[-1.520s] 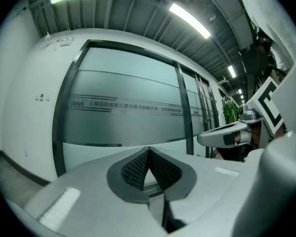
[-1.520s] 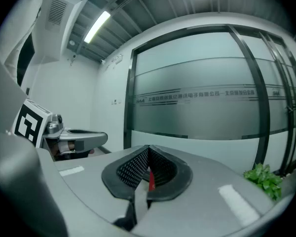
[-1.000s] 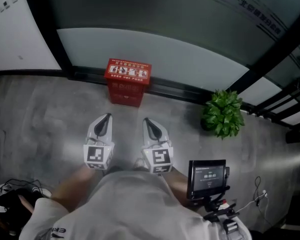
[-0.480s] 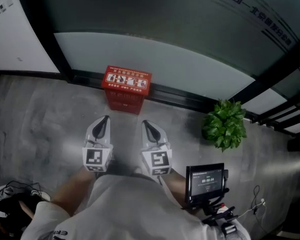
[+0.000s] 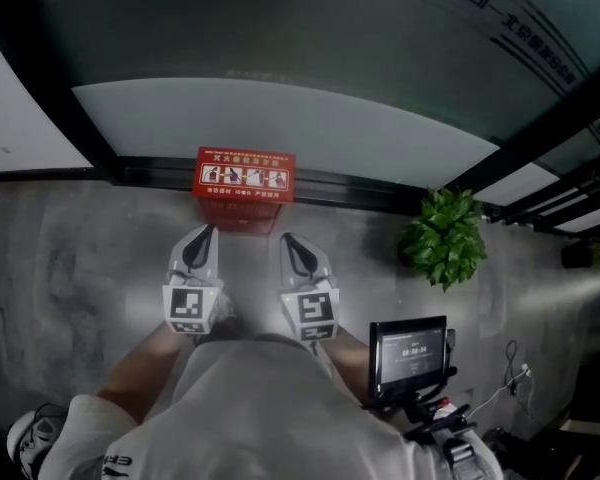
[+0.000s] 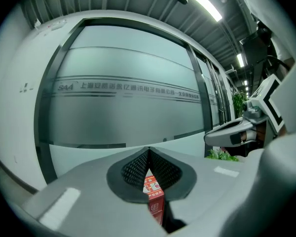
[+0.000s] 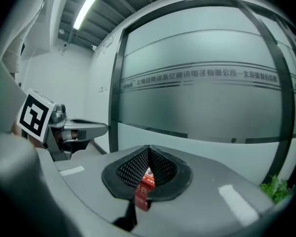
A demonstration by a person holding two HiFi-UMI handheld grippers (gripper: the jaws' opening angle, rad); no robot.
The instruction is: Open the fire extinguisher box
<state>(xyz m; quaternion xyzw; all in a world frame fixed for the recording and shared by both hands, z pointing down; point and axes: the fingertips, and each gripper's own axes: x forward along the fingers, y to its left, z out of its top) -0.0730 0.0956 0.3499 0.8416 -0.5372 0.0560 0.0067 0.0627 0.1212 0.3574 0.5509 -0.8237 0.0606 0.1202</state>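
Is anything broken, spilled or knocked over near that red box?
Nothing stands out. The red fire extinguisher box stands straight against the frosted glass wall, and its lid looks shut. The green potted plant is upright, and the grey floor shows no spill.

The red rectangular fire extinguisher box stands upright on the grey concrete floor, at the far side of the scene and a little left of centre. Its back is against the black base rail of the frosted glass wall. Its flat lid lies shut on top, slightly wider than the body, and carries a white label strip of small pictograms and print, too small to read.
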